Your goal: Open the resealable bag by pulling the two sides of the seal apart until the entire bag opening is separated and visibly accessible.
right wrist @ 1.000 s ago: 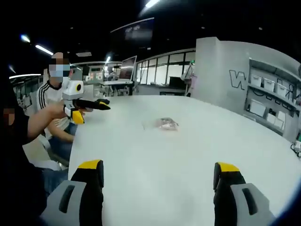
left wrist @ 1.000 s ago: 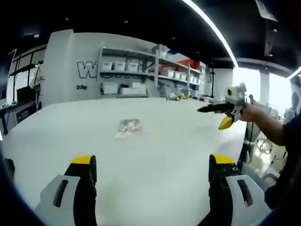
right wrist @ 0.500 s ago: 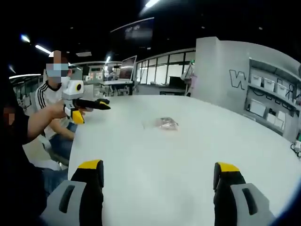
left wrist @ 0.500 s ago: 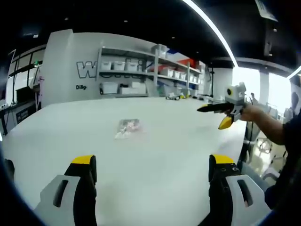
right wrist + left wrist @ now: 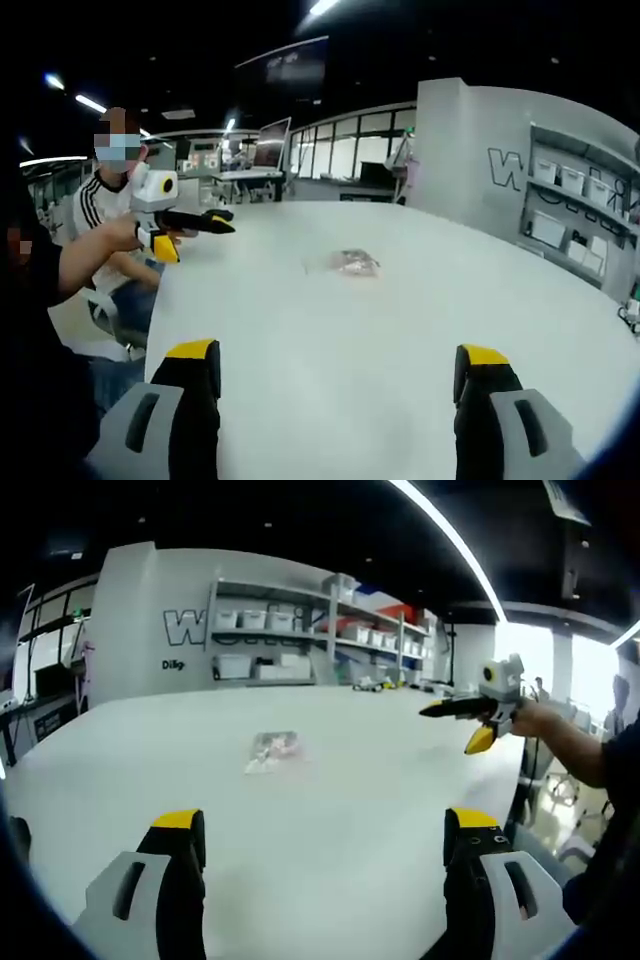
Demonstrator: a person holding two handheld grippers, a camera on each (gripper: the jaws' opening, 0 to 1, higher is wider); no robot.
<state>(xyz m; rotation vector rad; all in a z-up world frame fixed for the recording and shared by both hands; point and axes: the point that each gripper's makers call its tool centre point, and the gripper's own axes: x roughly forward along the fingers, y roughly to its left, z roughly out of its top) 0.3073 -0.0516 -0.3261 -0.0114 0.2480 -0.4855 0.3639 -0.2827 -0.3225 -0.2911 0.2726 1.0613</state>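
Two grippers, left gripper (image 5: 325,845) and right gripper (image 5: 340,375), hang wide open, far from the resealable bag (image 5: 273,752) (flat mid-table (image 5: 350,780)). Reach slowly, pinching one seal side each.

Probably lab or workshop: shelving (image 5: 300,630) with storage bins (image 5: 232,666), glass-walled offices (image 5: 340,165).

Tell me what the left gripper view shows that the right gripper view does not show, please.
Left gripper view alone: the right gripper held over the table's right side, and bright windows behind it. Right gripper view alone: the left gripper over the table's left edge, and a seated person in a striped jacket. Both share the white table, the resealable bag lying flat and untouched, and shelves of bins.
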